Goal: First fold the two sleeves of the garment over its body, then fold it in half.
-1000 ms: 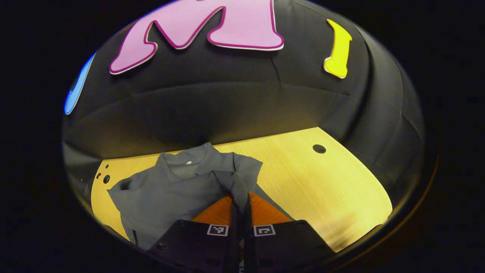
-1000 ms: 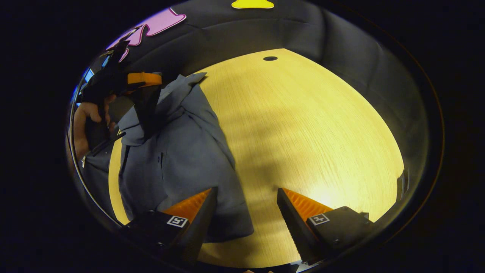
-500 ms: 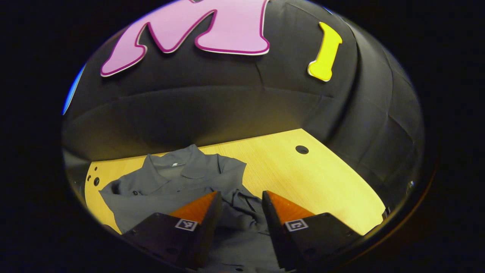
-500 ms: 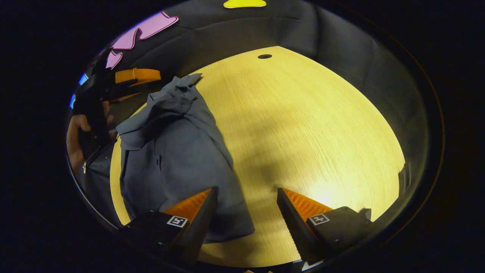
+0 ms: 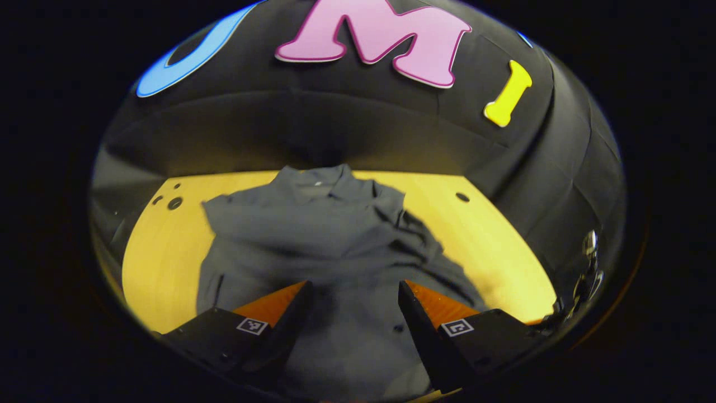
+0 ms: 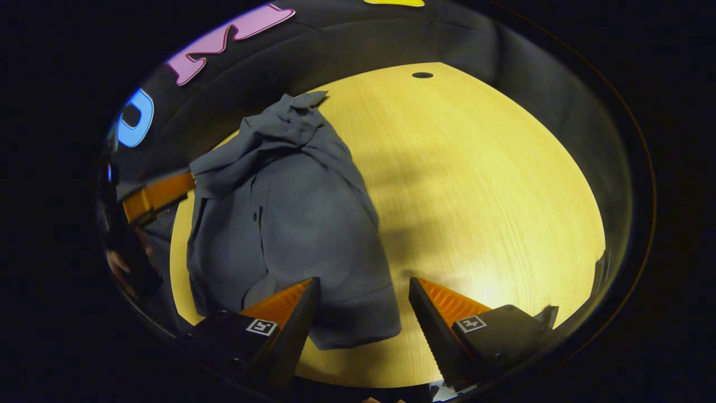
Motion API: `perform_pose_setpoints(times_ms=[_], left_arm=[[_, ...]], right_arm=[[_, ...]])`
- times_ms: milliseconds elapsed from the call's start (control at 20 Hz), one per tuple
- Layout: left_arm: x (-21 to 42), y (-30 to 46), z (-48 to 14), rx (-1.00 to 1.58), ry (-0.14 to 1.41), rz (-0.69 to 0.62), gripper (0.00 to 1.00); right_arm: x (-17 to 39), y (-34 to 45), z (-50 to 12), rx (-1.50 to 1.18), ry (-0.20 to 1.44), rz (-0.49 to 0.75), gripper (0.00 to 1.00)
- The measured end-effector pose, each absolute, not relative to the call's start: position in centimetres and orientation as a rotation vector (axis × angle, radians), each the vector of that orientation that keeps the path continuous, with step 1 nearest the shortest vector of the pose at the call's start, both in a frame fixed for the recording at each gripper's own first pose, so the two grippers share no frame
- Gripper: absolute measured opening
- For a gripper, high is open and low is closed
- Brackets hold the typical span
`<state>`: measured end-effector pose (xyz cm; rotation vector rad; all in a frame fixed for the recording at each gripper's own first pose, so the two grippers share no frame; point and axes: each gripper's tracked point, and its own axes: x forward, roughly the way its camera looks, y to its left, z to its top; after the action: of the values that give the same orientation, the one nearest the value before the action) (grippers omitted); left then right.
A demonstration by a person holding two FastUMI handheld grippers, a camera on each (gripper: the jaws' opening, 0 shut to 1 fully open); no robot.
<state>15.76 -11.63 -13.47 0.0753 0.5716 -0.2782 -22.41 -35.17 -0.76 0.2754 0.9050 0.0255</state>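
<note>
Garment [image 5: 313, 235] lies flat on table [image 5: 162, 252], collar toward far wall, long axis running away from both units. Left hand-held gripper [image 5: 352, 305] open, empty, above hem centre. Right hand-held gripper [image 6: 361, 305] open, empty, at hem's right corner, so nearer that side.

Setting: recording booth, not a lived-in room.
Enclosure: black cloth wall [image 5: 347, 134] curving closely behind and beside the table [image 6: 475, 168].
Work surface: pale wood-grain tabletop with round cable holes [image 5: 462, 197] near its far edge.
Contents: grey collared shirt [image 6: 296, 224] spread on the table.
Lighting: bright glare on the tabletop; wall in shadow.
</note>
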Motion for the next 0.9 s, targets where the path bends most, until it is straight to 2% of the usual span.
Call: perform_pose_setpoints(times_ms=[300,550,650,700,800,850,900], left_arm=[[7.2,-0.8,-19.4,0.097,0.681,-0.116,0.96],[3.7,5.0,-23.2,0.058,0.734,-0.007,0.96],[3.2,5.9,-24.2,0.053,0.744,0.008,0.96],[3.0,6.2,-24.7,0.049,0.754,0.007,0.92],[2.7,6.5,-25.6,0.046,0.761,0.0,1.0],[2.6,6.4,-25.9,0.048,0.766,-0.006,0.96],[2.6,6.4,-26.1,0.059,0.763,-0.011,0.96]], right_arm=[[-23.4,-34.0,-2.3,0.229,0.976,0.042,0.99],[-23.2,-33.2,-2.8,0.182,0.99,0.021,0.99],[-23.4,-32.7,-3.0,0.132,1.0,0.016,0.99],[-23.5,-32.3,-3.2,0.109,1.008,0.018,0.99],[-23.5,-31.7,-3.4,0.051,1.008,0.014,0.98],[-23.5,-31.6,-3.5,0.021,1.006,0.006,0.97],[-23.3,-31.4,-3.7,0.009,1.004,-0.002,0.93]])
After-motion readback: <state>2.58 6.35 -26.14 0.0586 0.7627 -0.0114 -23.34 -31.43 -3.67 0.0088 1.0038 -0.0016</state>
